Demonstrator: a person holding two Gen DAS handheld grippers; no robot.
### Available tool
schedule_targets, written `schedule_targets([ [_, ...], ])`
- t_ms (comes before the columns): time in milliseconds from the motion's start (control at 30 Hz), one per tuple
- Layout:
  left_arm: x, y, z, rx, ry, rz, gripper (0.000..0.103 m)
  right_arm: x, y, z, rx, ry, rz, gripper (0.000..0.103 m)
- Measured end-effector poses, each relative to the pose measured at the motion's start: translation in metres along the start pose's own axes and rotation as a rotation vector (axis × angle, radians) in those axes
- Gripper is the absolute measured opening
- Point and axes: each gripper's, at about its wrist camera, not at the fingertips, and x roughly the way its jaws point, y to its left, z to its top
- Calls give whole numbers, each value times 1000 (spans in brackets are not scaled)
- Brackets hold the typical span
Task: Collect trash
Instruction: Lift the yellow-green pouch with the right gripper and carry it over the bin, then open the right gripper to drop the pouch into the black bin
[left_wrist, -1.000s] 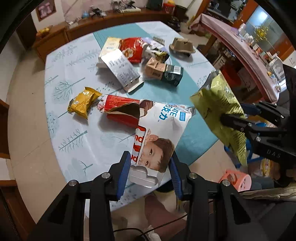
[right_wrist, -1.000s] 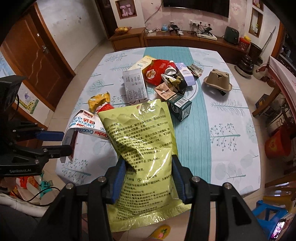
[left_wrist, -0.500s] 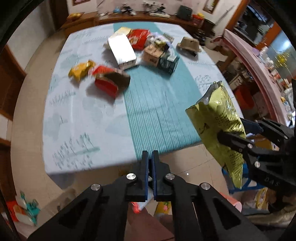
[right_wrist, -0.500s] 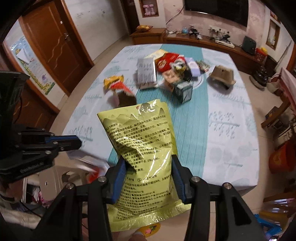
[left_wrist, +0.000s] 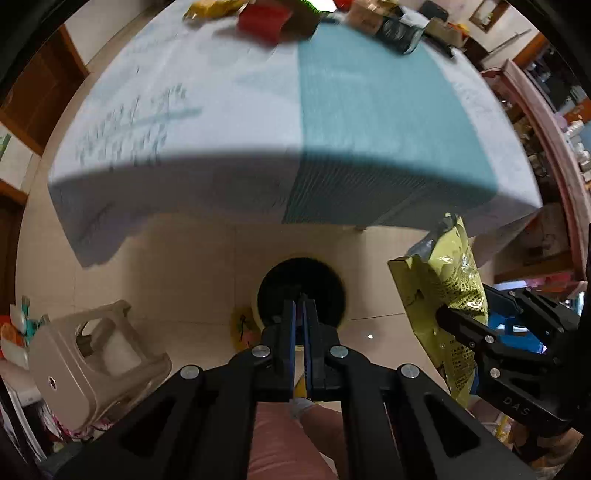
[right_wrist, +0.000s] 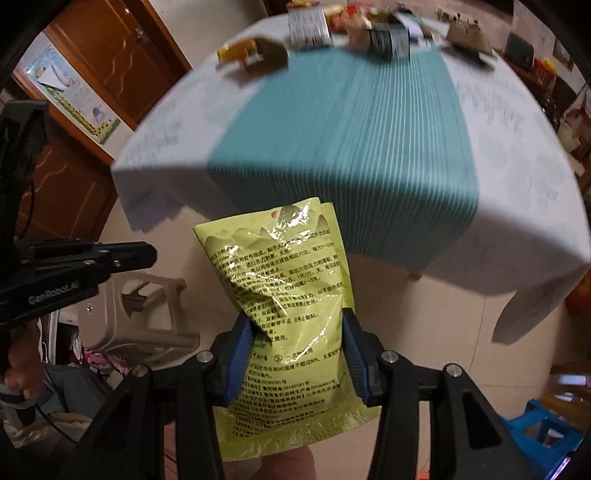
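Black bin (left_wrist: 301, 291) only under left gripper (left_wrist: 298, 306)

One yellow-green pouch (right_wrist: 284, 295), one black bin (left_wrist: 301, 284), one beige stool (left_wrist: 88, 358), one table (left_wrist: 258, 122)

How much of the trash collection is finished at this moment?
Done: the left gripper is shut and empty, right above the round black-lined trash bin on the floor. In hand: the right gripper clamps the yellow-green foil pouch. Left: several wrappers and boxes lie on the far tabletop.
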Motion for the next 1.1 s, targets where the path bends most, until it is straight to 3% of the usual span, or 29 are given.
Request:
schedule_targets([
  [267,80,6,-26,-23,48,61,11,73,-1,-28,59,57,-2,47],
  [367,104,7,-28,-16,53,62,25,109,-5,-34,116,77,5,48],
  [500,131,12,-28,3,46,88,55,153,-12,-38,171,108,5,51],
  [633,156,20,-26,10,52,102,59,199,-21,-44,227,131,16,55],
  [833,184,30,-22,15,57,129,73,258,-27,-52,240,173,-21,60],
  [900,188,30,-21,23,51,135,77,270,-33,-56,261,182,-30,62],
  [967,190,33,-20,29,47,133,77,275,-34,-56,275,187,-24,72],
  [1100,188,32,-17,35,47,130,77,280,-35,-54,264,187,-21,73],
])
